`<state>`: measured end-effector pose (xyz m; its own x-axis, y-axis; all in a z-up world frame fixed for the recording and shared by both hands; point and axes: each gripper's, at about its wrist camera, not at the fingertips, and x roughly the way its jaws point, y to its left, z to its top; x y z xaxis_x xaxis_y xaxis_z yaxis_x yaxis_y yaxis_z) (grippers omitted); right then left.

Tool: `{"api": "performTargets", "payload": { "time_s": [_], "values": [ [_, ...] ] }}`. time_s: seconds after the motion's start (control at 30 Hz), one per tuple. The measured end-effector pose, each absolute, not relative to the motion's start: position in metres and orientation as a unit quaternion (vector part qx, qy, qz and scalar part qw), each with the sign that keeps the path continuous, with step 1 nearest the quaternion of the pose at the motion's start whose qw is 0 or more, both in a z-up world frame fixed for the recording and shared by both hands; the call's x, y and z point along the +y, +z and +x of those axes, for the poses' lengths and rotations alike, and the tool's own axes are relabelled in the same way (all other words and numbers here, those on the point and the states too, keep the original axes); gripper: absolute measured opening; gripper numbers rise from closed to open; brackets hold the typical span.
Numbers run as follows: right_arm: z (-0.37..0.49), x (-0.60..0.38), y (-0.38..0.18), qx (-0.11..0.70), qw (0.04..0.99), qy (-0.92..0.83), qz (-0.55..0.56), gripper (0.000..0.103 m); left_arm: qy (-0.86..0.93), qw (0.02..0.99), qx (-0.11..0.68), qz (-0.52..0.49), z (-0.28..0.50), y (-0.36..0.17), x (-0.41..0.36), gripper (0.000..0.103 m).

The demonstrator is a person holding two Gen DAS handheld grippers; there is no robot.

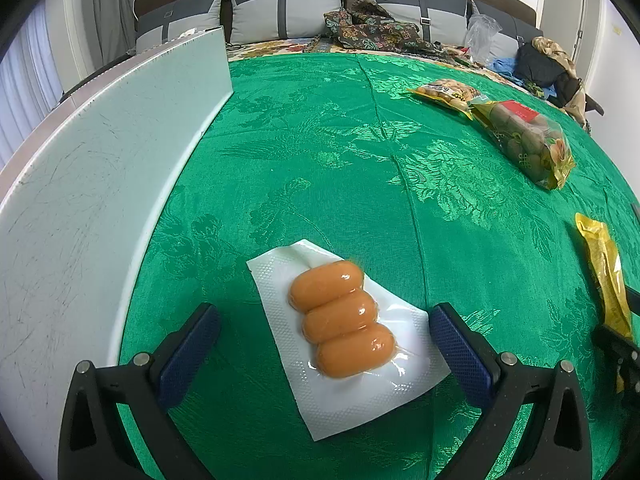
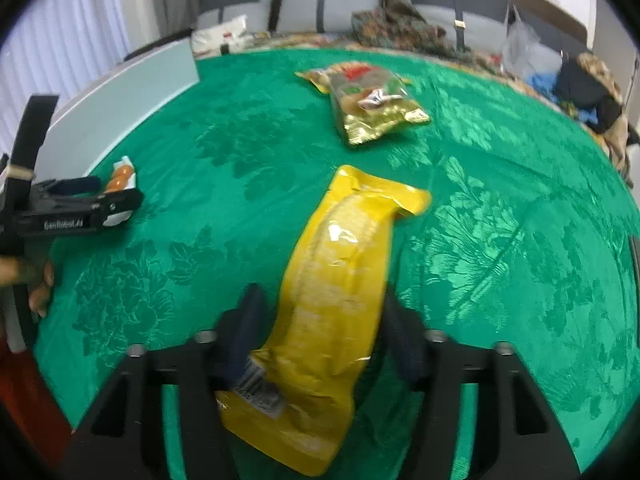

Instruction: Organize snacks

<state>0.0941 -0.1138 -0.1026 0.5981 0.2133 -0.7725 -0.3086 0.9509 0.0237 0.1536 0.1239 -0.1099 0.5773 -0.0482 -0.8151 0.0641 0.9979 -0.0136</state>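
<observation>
A clear vacuum pack of three orange sausages [image 1: 342, 322] lies on the green tablecloth [image 1: 340, 152]. My left gripper [image 1: 324, 320] is open, with its blue-padded fingers on either side of the pack, not touching it. A long yellow corn pack [image 2: 332, 304] sits between the fingers of my right gripper [image 2: 324, 312], which press on both its sides. The corn pack also shows at the right edge of the left wrist view [image 1: 606, 276]. The right wrist view shows the left gripper [image 2: 80, 204] over the sausage pack [image 2: 120, 178].
A white board [image 1: 92, 184] stands along the table's left side. Two snack bags, one of nuts [image 1: 446, 94] and one gold-edged bag [image 1: 528, 140], lie at the far right. Behind the table are a sofa with grey cushions [image 1: 280, 4], patterned cloth and clutter.
</observation>
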Motion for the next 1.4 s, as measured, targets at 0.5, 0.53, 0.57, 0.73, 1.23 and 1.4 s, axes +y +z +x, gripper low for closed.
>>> {"api": "performTargets", "payload": {
  "time_s": [0.5, 0.53, 0.57, 0.73, 1.23, 1.4],
  "values": [
    [0.0926, -0.1196, -0.1042, 0.424, 0.894, 0.134, -0.059, 0.080, -0.031, 0.888, 0.459, 0.009, 0.1537, -0.1098, 0.1238, 0.103],
    [0.0919, -0.1197, -0.1044, 0.424, 0.894, 0.134, -0.059, 0.080, -0.031, 0.888, 0.459, 0.009, 0.1535, -0.1101, 0.1239, 0.103],
    [0.0923, -0.1195, -0.1044, 0.424, 0.894, 0.134, -0.059, 0.080, -0.031, 0.888, 0.459, 0.009, 0.1535, -0.1100, 0.1238, 0.103],
    [0.0920, -0.1196, -0.1045, 0.424, 0.894, 0.134, -0.059, 0.080, -0.031, 0.888, 0.459, 0.009, 0.1533, -0.1101, 0.1238, 0.103],
    [0.0924, -0.1193, -0.1050, 0.424, 0.894, 0.134, -0.059, 0.080, -0.031, 0.888, 0.459, 0.009, 0.1531, -0.1100, 0.1237, 0.103],
    [0.0925, -0.1193, -0.1050, 0.424, 0.894, 0.134, -0.059, 0.080, -0.031, 0.888, 0.459, 0.009, 0.1530, -0.1101, 0.1237, 0.103]
  ]
}}
